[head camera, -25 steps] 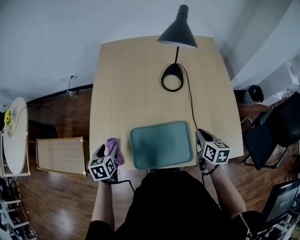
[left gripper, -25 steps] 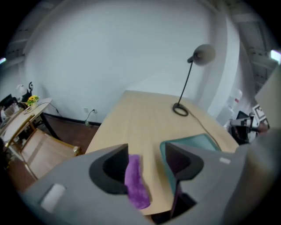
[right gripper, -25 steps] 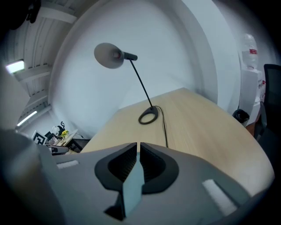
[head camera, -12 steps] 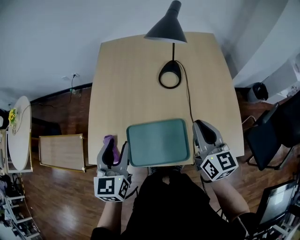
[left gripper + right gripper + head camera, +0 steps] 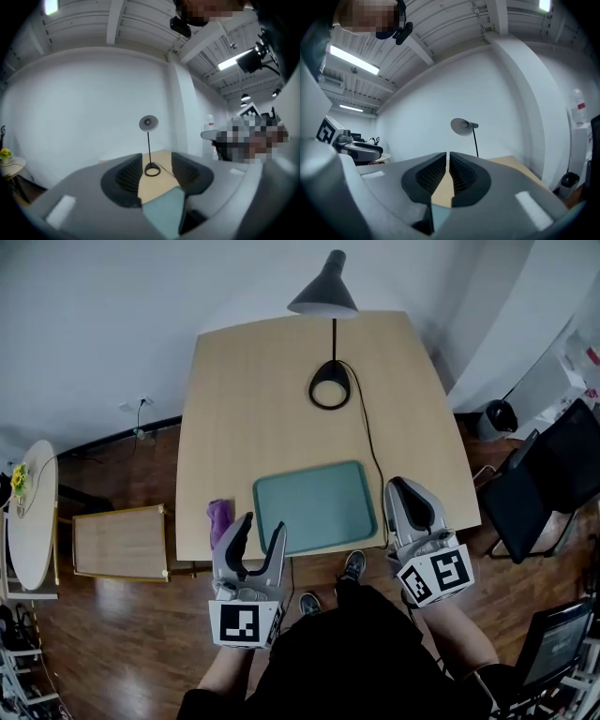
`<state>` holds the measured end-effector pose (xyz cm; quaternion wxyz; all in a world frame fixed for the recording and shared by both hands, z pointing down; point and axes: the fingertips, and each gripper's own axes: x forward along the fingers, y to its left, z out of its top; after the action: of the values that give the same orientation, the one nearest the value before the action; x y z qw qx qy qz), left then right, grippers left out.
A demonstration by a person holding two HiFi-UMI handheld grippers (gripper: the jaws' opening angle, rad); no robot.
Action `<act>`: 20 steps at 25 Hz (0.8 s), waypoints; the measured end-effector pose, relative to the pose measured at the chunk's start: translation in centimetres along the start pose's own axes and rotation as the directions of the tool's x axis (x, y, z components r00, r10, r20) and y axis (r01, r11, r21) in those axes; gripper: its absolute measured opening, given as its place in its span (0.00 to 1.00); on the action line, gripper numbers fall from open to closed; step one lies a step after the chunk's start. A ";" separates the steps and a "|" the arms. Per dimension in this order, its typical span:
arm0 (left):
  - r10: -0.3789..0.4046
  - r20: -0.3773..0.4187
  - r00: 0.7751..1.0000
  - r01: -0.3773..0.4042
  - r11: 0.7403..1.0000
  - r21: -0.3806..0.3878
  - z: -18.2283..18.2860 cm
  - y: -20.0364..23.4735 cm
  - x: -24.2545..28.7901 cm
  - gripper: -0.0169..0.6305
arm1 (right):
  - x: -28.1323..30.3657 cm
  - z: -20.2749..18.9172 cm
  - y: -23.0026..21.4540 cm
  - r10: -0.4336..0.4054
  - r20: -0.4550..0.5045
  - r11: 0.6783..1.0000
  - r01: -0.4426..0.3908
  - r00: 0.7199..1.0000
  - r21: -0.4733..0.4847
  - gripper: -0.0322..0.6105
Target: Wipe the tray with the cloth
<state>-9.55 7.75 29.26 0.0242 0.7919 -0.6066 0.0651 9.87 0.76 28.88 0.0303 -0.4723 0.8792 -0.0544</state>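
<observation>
The teal tray [image 5: 314, 505] lies flat near the table's front edge, and also shows low in the left gripper view [image 5: 164, 211]. The purple cloth [image 5: 219, 518] sits bunched on the table just left of the tray. My left gripper [image 5: 260, 526] hangs above the front edge between cloth and tray. Its jaws have just been closing, but it is still open with nothing between the pads [image 5: 157, 164]. My right gripper [image 5: 405, 486] is raised beside the tray's right end. Its pads are almost together and hold nothing [image 5: 448, 159].
A black desk lamp [image 5: 323, 292] stands at the table's [image 5: 262, 399] far side, its cord [image 5: 370, 456] running past the tray's right end. A low wooden side table [image 5: 122, 545] is on the left, a black chair [image 5: 553, 484] on the right. The person's shoes [image 5: 352, 566] show below the table edge.
Both grippers have risen off the table toward the camera and levelled out. The left gripper has come away from the purple cloth, which stays on the table beside the tray.
</observation>
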 end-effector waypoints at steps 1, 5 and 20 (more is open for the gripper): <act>-0.009 0.003 1.000 0.009 1.000 0.002 -0.3 0.0 -0.9 0.36 | -0.8 0.0 0.7 -0.011 -0.001 1.000 0.011 1.000 -0.006 0.09; 0.001 0.037 0.999 0.000 1.000 -0.025 -0.9 0.3 -4.2 0.34 | -3.7 0.1 3.6 -0.029 -0.002 0.997 0.028 1.000 -0.073 0.09; 0.069 0.081 0.994 -0.068 0.998 -0.016 0.7 0.1 -9.1 0.33 | -6.4 1.4 7.6 0.043 0.029 0.993 -0.039 0.999 -0.115 0.09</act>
<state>-11.89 16.41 27.31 0.0024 0.7726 -0.6342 0.0295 7.23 10.20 26.58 0.0181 -0.4560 0.8898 0.0038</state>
